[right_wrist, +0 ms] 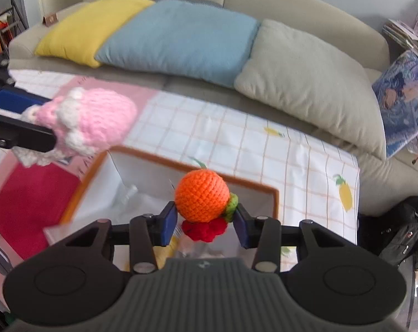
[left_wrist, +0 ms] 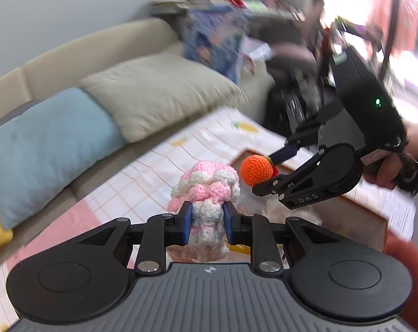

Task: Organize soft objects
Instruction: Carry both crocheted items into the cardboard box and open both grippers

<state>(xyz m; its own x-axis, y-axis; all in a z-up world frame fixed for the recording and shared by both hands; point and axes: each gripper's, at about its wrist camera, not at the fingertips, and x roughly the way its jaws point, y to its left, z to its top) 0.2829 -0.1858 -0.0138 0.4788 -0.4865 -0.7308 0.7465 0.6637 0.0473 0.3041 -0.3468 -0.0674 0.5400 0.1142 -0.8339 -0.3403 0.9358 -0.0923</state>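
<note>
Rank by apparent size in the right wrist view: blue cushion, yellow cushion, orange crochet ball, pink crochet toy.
1. blue cushion
2. yellow cushion, partly covered
3. pink crochet toy
4. orange crochet ball
The toys look close in size; nearness blurs ranking.

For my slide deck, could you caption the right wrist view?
Right gripper holds a crocheted orange toy above an open box, cushions behind.

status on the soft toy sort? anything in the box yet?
Done: unclear; the box holds some pale items, too blurred to name. In hand: the left gripper clamps the pink-and-white crochet toy, the right gripper holds the orange crochet ball, above the box. Left: releasing both into it.
</note>
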